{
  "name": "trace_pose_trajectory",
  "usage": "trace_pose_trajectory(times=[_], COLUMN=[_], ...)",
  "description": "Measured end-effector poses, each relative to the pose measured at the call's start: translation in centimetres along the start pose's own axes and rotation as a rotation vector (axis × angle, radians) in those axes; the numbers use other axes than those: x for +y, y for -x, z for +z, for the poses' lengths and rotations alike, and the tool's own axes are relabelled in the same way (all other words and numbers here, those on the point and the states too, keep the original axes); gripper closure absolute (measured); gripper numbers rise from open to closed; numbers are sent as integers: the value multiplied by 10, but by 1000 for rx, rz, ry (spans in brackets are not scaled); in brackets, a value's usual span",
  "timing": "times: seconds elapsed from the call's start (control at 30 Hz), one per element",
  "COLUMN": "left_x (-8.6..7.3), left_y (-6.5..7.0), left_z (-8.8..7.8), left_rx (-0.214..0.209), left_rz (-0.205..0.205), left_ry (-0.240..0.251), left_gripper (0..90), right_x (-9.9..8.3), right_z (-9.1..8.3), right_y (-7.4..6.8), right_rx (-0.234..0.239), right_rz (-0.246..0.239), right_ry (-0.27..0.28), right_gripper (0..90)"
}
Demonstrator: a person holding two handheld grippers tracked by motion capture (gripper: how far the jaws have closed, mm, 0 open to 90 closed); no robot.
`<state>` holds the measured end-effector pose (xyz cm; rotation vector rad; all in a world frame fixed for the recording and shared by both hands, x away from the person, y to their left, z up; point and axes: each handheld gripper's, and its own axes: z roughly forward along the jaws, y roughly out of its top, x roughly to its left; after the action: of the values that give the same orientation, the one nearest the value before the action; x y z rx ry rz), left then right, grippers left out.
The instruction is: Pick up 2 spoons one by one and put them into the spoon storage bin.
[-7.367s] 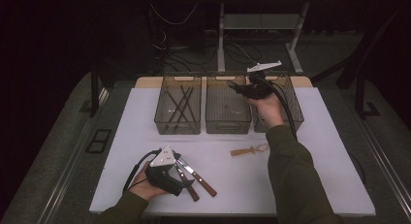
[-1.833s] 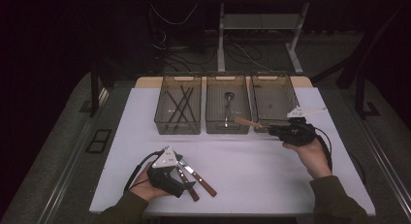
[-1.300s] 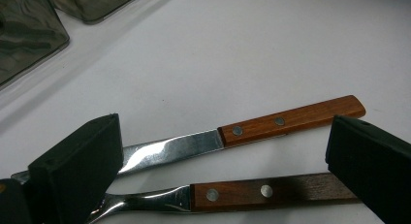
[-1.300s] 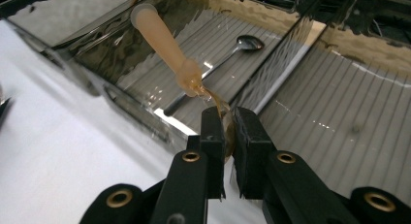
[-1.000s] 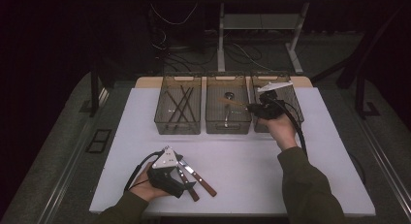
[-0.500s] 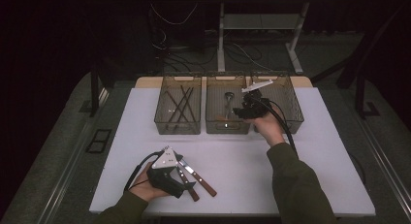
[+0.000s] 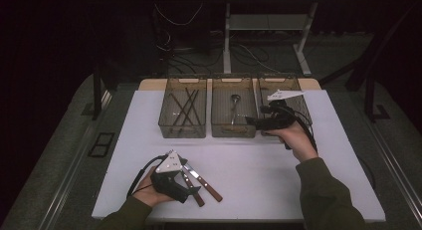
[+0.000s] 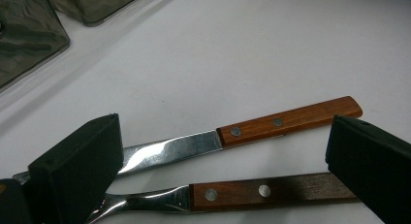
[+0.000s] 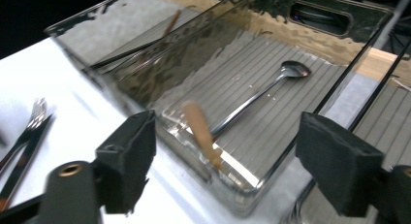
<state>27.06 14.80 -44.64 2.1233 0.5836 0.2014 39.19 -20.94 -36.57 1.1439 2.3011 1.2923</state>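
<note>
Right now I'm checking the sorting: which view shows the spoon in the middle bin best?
The right gripper view: the spoon lies close, bowl and handle clear on the ribbed floor. The high view shows it small; the left gripper view gives nothing of it.

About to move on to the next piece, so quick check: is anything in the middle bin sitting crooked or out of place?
Yes. A small wooden utensil in the middle bin looks tilted and blurred between the right gripper's open jaws, so not settled. The metal spoon lies flat.

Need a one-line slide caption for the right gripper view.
Right gripper, jaws just opened, above the middle bin as a wooden-handled utensil drops beside the spoon.
</note>
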Motion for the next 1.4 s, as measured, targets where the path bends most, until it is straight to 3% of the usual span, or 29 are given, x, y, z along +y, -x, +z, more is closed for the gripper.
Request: trace_pose_trajectory(times=[0.2,0.57,0.8,1.2,1.3,1.4], left_x=[0,0,0,0,0,0], left_y=[0,0,0,-1,-3,-3], left_z=[0,-1,-2,-5,-9,-13], left_rx=[3,9,12,-10,-20,-16], left_rz=[0,-12,-16,-37,-26,-23], left_ry=[-2,2,4,3,-12,-9], left_gripper=[0,0,0,0,2,58], right_x=[-24,-75,-105,-145,-151,-157], right_z=[-16,-38,-53,-67,-71,-73], right_y=[-3,-10,-14,-21,-22,-23], right_rx=[-2,-33,-27,-17,-20,-19], right_rz=[4,-25,-33,-47,-49,-56], right_ry=[31,30,48,-3,-8,-16], right_gripper=[193,185,185,185,185,185])
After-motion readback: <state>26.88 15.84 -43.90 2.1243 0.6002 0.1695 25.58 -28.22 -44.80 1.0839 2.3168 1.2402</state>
